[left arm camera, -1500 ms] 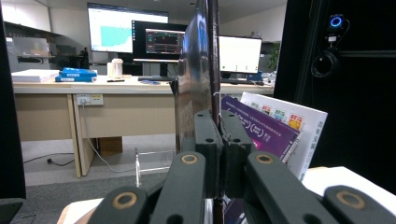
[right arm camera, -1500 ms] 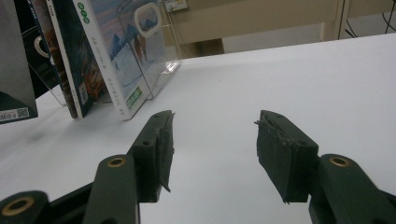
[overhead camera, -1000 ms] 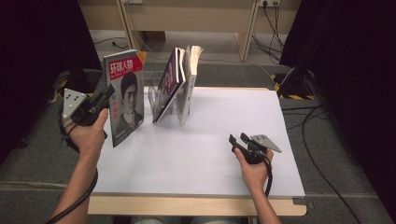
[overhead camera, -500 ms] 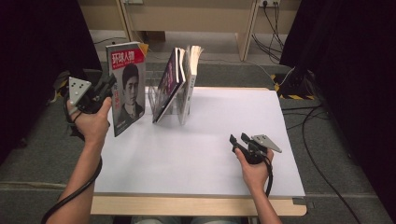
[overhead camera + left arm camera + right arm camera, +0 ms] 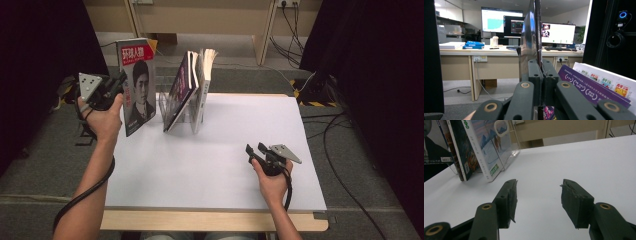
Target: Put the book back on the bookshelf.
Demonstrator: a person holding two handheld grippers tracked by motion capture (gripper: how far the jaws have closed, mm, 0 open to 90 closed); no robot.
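A person's left gripper (image 5: 119, 81) is clamped on the edge of a glossy magazine with a portrait cover and red title band (image 5: 138, 85), holding it upright above the left edge of the white worktop (image 5: 220, 165), just beside a clear acrylic book stand (image 5: 186, 112). Several magazines and books (image 5: 192, 82) lean in that stand. The right gripper (image 5: 254, 150) rests low over the worktop's right part, its jaws apart with nothing between them.

The left gripper (image 5: 120, 80), clamped on the magazine (image 5: 138, 85), has carried it up and toward the far side, its lower edge now nearer the rack of books (image 5: 187, 90).
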